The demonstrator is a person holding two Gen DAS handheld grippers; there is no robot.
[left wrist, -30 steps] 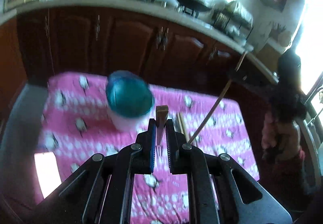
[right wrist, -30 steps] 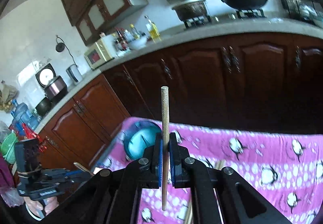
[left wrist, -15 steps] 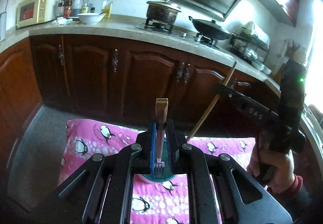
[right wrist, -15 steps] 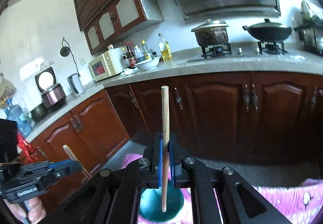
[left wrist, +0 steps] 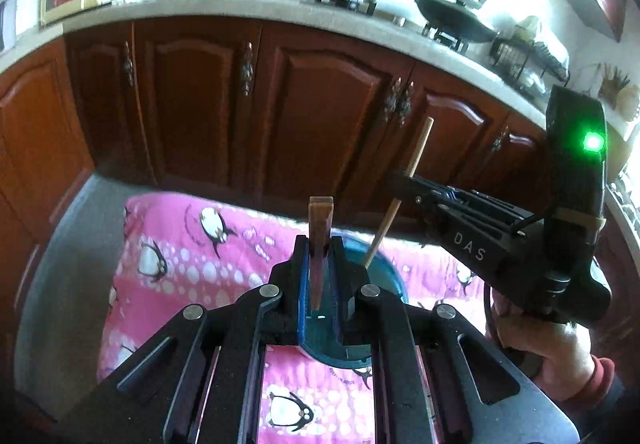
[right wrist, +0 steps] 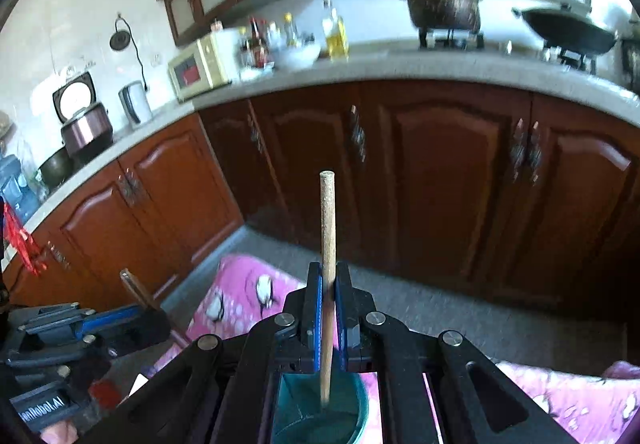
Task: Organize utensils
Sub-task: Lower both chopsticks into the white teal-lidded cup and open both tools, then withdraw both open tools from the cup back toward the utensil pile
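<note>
Both tongs are clamped on a utensil. Your left gripper (left wrist: pixel 320 276) grips a wooden-handled fork (left wrist: pixel 320 228), handle up and tines down; your right gripper (right wrist: pixel 329 308) pinches a single chopstick (right wrist: pixel 328 244), nearly upright, a touch below its middle. You cannot make out the fork's tines clearly, since they sit in the dark gap between the pads.

Under both sits the teal cup (left wrist: pixel 384 272) on the pink penguin cloth (left wrist: pixel 180 264), near the far edge of the cloth. From the left wrist, the cup rim shows just behind and to the right of your jaws, and the chopstick (left wrist: pixel 400 196) leans over it with its lower tip at or just inside the rim. From the right wrist, that tip hangs over the cup's mouth (right wrist: pixel 352 396).

The step in hand looks like dropping both pieces into the cup. To do it well:

- Lower the chopstick until its tip is well inside before you ease the right jaws apart, or it may tip out over the rim.
- Bring the fork straight down over the opening, keeping it vertical; it looks set slightly near and left of centre, so shift it toward the cup's middle.
- Mind the two grippers crowding the same small opening: let one go in first.
- Release gently; the cup looks light and could topple on soft cloth.
</note>
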